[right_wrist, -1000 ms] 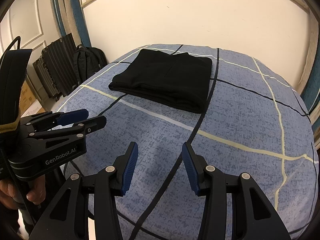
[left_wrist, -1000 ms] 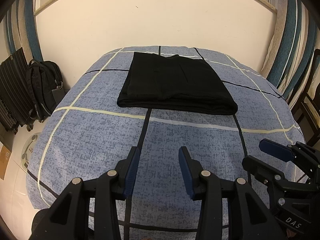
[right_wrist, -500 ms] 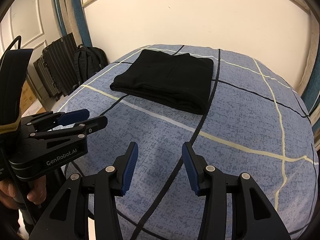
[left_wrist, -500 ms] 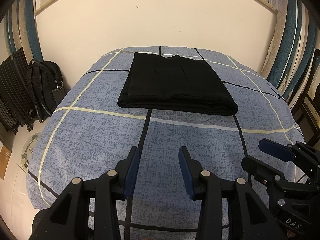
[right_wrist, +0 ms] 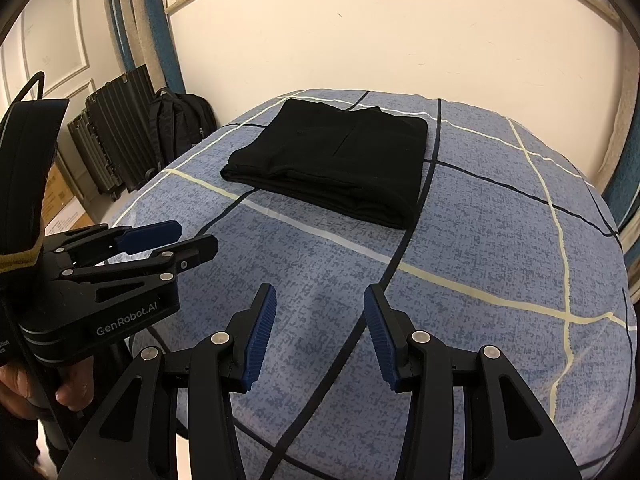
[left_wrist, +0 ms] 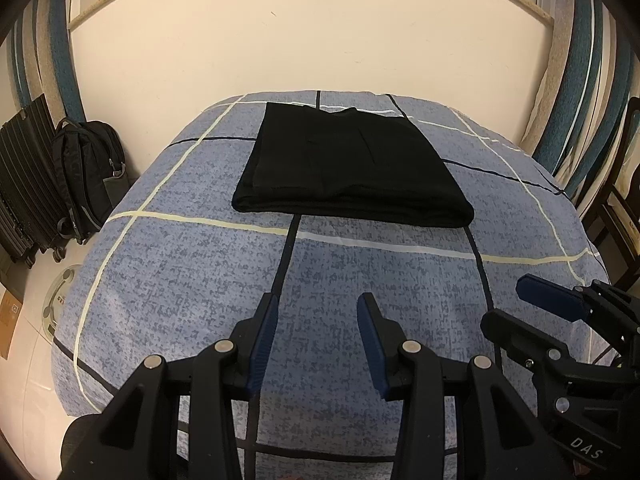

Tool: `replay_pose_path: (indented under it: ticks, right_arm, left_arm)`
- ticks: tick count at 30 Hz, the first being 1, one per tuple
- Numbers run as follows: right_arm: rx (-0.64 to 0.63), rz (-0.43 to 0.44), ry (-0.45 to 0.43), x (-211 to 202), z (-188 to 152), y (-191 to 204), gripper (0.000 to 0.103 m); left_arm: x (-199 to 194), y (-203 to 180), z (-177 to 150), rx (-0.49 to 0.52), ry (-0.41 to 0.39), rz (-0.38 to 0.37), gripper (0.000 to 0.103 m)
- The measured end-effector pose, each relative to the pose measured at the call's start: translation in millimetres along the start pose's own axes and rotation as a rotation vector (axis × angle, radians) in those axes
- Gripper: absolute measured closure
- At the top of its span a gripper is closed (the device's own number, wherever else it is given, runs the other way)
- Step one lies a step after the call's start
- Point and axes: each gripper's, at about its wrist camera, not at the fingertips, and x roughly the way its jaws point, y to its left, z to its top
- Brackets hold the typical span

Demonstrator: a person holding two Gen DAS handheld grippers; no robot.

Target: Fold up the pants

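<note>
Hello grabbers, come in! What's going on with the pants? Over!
Left gripper and right gripper both open, empty, above the bedspread. Black pants folded flat, far end of bed. Nothing in the way.

You're working in a home bedroom. In front of you is a bed covered in a blue-grey mottled bedspread (left_wrist: 192, 280) crossed by cream and black lines, pushed against a plain cream wall (left_wrist: 304, 40) under a window ledge. Teal-and-beige striped curtains (left_wrist: 580, 92) hang at both sides. On the floor beside the bed stand a ribbed dark hard-shell suitcase (right_wrist: 120, 128) and a black fabric backpack (left_wrist: 90, 168).
</note>
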Motion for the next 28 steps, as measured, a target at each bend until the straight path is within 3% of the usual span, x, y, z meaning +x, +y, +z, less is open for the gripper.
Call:
replay_pose_path:
  ticks: [28]
  right_arm:
    - [-0.001,0.006,-0.003,-2.2,-1.3,0.4,0.056]
  left_arm:
    - [-0.3,-4.3,-1.0,0.014,-0.013,0.012,0.059]
